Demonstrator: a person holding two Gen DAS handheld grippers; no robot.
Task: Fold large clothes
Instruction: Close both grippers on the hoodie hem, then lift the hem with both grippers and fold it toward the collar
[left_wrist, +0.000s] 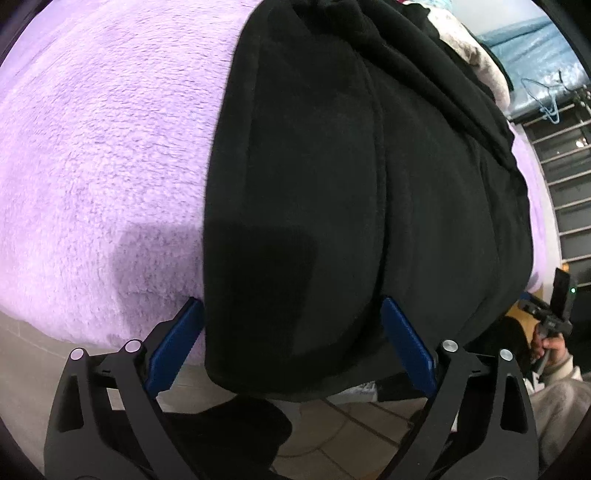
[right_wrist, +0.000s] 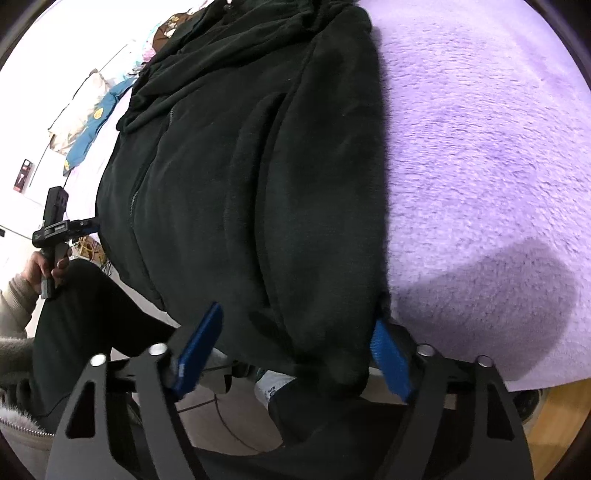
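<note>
In the left wrist view, the black garment (left_wrist: 351, 184) lies long over a purple fleece blanket (left_wrist: 92, 166), and its near edge hangs over the border of the blanket. The left gripper (left_wrist: 291, 306) stands with its blue fingers (left_wrist: 402, 336) spread wide, one on each side of this hanging edge; the pads do not press the cloth, so it is released. At the right border a hand (left_wrist: 550, 349) holds the handle of the other gripper. A blue hanger (left_wrist: 546, 103) hangs far behind.

In the right wrist view, the same garment (right_wrist: 240, 184) shows a zipper line and a pocket seam. The right gripper (right_wrist: 299, 314) has its fingers (right_wrist: 199, 347) apart around the lower hem, not clenched on it. No brand or writing on the garment can be read. A small red label (right_wrist: 25, 177) on the wall at left is too small to read.
</note>
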